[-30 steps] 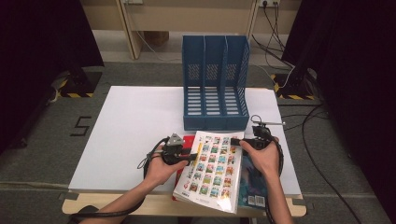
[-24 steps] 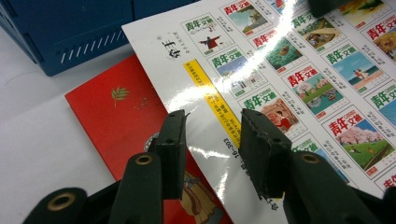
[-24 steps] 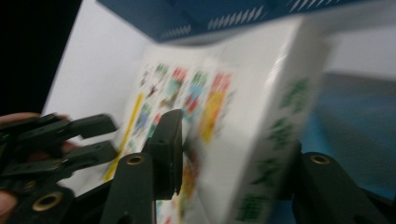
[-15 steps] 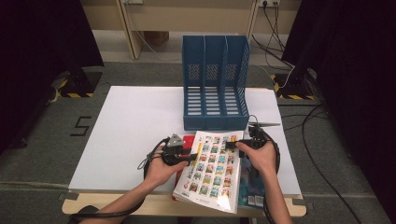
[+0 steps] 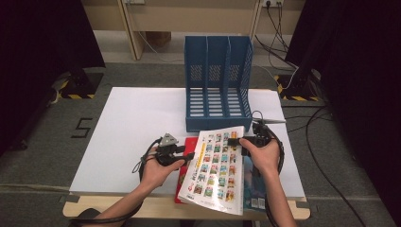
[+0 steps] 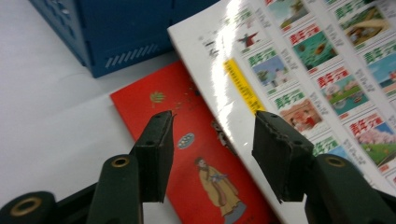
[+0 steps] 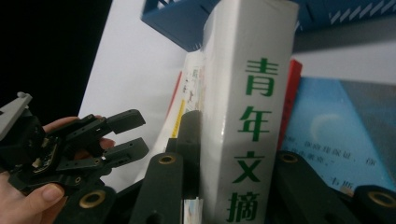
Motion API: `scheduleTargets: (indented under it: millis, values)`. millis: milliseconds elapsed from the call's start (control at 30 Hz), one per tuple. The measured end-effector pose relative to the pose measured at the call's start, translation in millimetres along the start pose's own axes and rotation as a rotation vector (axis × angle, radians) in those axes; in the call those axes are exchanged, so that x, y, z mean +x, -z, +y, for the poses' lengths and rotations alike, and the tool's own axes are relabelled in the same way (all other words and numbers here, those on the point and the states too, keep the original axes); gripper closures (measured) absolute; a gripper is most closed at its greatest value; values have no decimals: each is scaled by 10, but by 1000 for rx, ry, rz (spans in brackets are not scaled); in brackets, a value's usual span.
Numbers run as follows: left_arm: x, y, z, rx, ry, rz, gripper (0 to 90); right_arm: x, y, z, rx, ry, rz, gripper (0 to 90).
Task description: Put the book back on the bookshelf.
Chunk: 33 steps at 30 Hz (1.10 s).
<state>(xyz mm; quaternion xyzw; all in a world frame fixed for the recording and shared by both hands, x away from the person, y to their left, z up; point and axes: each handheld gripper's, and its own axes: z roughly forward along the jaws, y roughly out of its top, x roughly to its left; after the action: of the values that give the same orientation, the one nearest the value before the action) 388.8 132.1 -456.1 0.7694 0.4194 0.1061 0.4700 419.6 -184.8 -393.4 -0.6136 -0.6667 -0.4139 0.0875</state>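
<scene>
A thick white book [image 5: 215,172] with rows of small pictures on its cover lies tilted at the table's front edge, on a red book [image 5: 183,176] and a blue book [image 5: 254,191]. My right gripper [image 5: 237,141] has just been closing and is shut on the white book's spine [image 7: 252,56], one jaw on each side [image 7: 238,144]. My left gripper [image 5: 191,155] has just been opening. It stands open over the red book [image 6: 140,100], with the white book's edge [image 6: 317,60] by its right jaw and nothing between the jaws [image 6: 212,140].
A blue file rack [image 5: 217,85] with three slots stands upright on the white table [image 5: 132,123], just behind the books. The left half of the table is bare. My left gripper [image 7: 126,133] also shows in the right gripper view, held in a hand.
The left gripper's jaws have spread apart beside the white book's left edge. The right gripper has closed on the book's right edge and moved slightly up and left with it.
</scene>
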Motion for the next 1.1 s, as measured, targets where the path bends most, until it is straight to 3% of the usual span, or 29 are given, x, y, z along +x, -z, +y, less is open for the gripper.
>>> scheduleTargets:
  millis: [33,100,233,467,500,667,700,1033,1100]
  values:
    - [21,36,9,-3,1,7,471,94,70,34,-32,26,-7,745]
    - [48,76,21,-13,1,12,470,120,92,45,-48,32,-8,745]
    - [92,142,58,-31,4,27,466,272,233,117,-153,76,-16,745]
    - [97,158,79,-45,10,27,462,461,327,196,-249,136,-49,746]
    - [95,161,84,-46,9,24,460,520,338,215,-283,153,-58,745]
    - [86,170,102,-54,11,19,445,616,342,259,-335,183,-69,746]
    - [80,176,111,-61,11,15,438,666,331,285,-370,209,-83,746]
    - [-10,193,143,-82,-10,-9,416,849,280,354,-466,277,-128,746]
    - [-67,192,150,-82,-32,-35,414,856,272,357,-473,283,-133,745]
